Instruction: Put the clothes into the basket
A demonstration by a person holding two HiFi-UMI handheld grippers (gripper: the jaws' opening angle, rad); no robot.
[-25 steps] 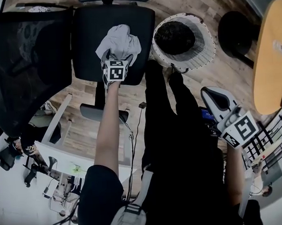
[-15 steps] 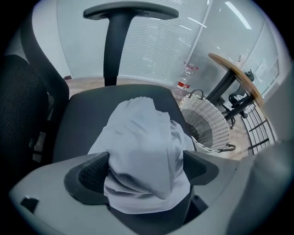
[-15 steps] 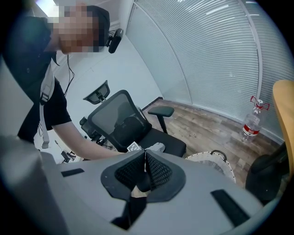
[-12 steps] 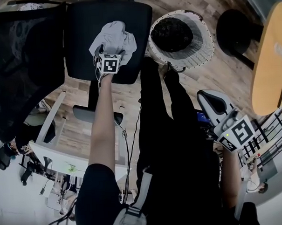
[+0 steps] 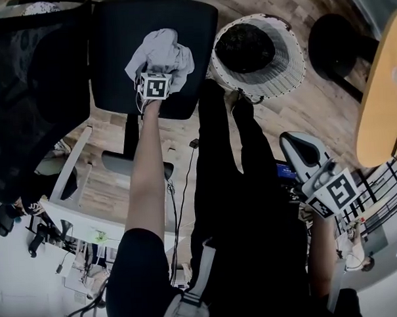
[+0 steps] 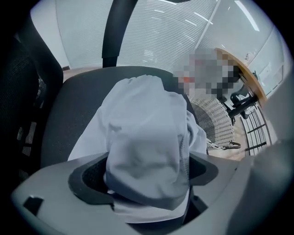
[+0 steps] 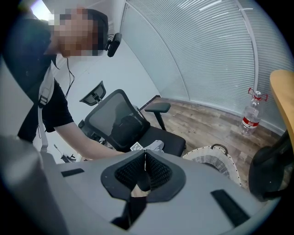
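A light grey garment (image 5: 161,52) lies bunched on the black chair seat (image 5: 115,66). My left gripper (image 5: 157,72) is at its near edge. In the left gripper view the garment (image 6: 147,133) fills the space between the jaws of the left gripper (image 6: 146,172), which press on both sides of the bundle. The round wicker basket (image 5: 283,69) stands on the floor right of the chair, with a dark lining inside. My right gripper (image 5: 298,145) hangs low at my right side, away from the garment. In its own view the right gripper (image 7: 145,170) is shut with nothing in it.
The chair's mesh backrest (image 5: 31,89) rises at the left. A round wooden table (image 5: 383,94) and a black stool base (image 5: 334,40) stand to the right of the basket (image 7: 216,158). A water bottle (image 7: 251,115) stands on the floor by the blinds.
The left gripper has pushed a little farther forward into the garment on the seat. The right gripper has stayed at my side.
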